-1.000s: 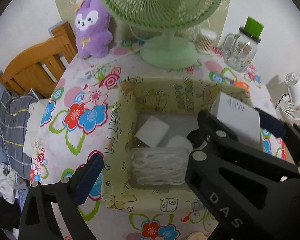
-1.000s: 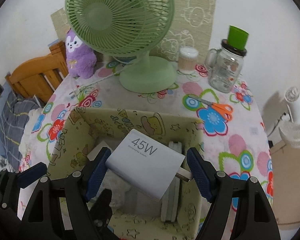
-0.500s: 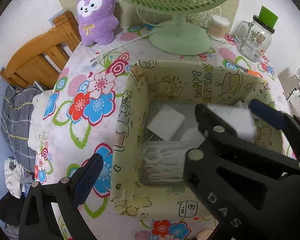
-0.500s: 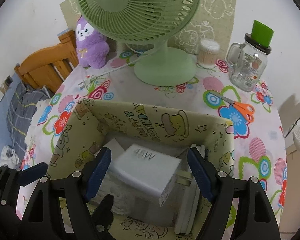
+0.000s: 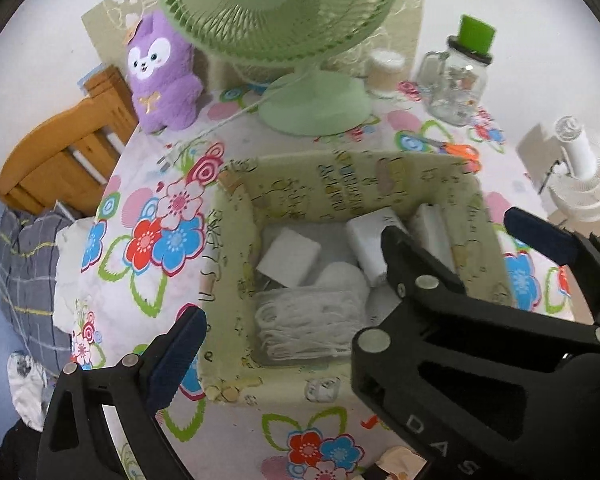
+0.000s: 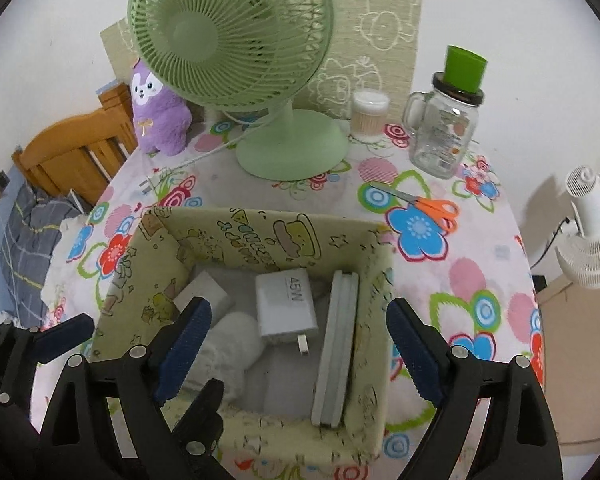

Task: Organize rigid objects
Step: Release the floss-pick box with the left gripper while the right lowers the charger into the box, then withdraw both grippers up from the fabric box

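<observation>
And we are looking down into the pale yellow cartoon-printed storage box point(image 6: 260, 240) on the flowered tablecloth point(image 6: 480, 280). The white 45W charger block with metal prongs point(image 6: 286, 306) lies flat on the box floor, touching nothing of ours. Our right gripper point(image 6: 298, 344) hangs above the box's near side with its jaws opening, blue pads spread wide, nothing between them. The charger sits between a tall grey-white slab point(image 6: 336, 344) that stands on edge against the right wall and a soft white bundle point(image 6: 230, 344) on the left. A small white square box point(image 6: 204, 294) rests in the far left corner.

From the left wrist view, a coil of white cord point(image 5: 308, 328) fills the near part of the box. Our left gripper point(image 5: 340, 292) is spread wide too; only one blue pad shows at lower left, and it grips nothing.

Behind the box stand a green table fan point(image 6: 260, 60), a purple plush toy point(image 6: 160, 120), a glass jar with a green cap point(image 6: 446, 128) and orange-handled scissors point(image 6: 432, 208).
</observation>
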`<state>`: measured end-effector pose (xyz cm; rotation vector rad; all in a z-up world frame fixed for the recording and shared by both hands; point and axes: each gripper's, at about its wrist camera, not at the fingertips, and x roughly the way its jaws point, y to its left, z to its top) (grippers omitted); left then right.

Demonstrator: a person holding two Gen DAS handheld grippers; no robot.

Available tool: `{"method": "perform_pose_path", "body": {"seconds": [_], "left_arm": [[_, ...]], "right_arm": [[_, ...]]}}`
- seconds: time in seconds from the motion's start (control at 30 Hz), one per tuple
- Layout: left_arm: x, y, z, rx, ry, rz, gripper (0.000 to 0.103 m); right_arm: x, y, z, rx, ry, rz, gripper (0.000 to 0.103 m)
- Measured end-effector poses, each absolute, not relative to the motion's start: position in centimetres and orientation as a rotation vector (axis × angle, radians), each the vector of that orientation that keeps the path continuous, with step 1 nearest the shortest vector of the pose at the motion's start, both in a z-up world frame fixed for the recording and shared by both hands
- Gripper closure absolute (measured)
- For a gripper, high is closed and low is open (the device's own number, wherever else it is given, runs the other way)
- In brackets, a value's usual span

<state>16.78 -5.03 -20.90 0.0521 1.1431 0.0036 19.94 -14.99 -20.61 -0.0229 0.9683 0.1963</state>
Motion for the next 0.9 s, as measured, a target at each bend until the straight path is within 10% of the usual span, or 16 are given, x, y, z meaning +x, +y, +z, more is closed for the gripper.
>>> {"method": "perform_pose_path", "body": {"seconds": [0.9], "left_arm": [[9.5,-5.1,-16.4,0.031,1.044,-0.126,0.003]], "right_arm": [[11.4,-15.6,-15.6,0.003,0.869,0.103,0.010]]}}
